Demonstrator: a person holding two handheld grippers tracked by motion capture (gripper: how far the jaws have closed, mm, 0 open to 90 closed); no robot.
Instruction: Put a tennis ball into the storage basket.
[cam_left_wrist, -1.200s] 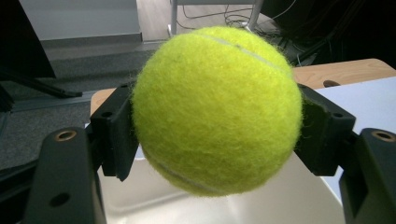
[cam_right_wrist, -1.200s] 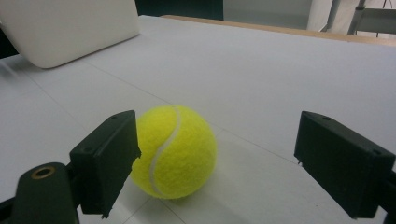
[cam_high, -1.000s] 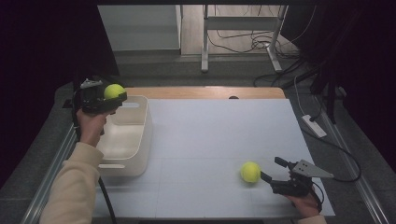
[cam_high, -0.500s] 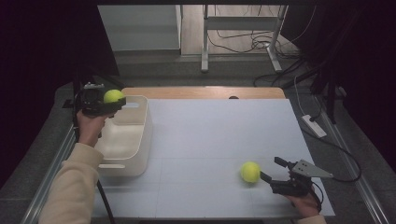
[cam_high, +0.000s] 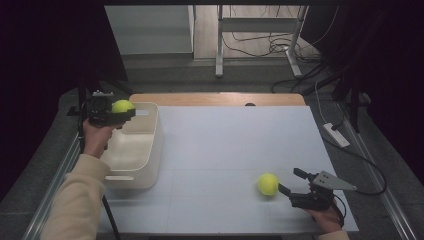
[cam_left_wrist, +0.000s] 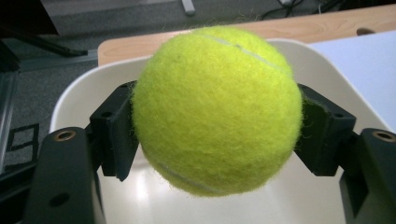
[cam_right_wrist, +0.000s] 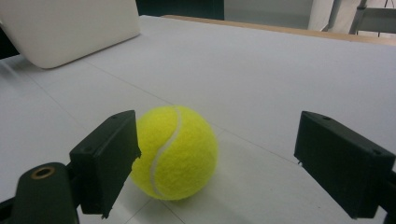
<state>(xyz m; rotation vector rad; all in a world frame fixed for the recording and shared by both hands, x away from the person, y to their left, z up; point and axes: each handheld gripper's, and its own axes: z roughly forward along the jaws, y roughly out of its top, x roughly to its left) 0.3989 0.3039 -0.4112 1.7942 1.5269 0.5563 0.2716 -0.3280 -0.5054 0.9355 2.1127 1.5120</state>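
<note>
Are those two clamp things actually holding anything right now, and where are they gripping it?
The left hand-held gripper clamps a tennis ball across its middle, above the white bin. The right hand-held gripper stands open around the other ball, holding nothing.

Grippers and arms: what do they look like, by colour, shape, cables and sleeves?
Both grippers are black with two blocky, square-ended jaws. The left gripper has brass-coloured rings at the jaw bases and a dark cable hanging down below the arm. The right gripper carries a grey three-cornered plate on top. The left arm wears a beige long sleeve; a beige cuff shows at the right wrist.
</note>
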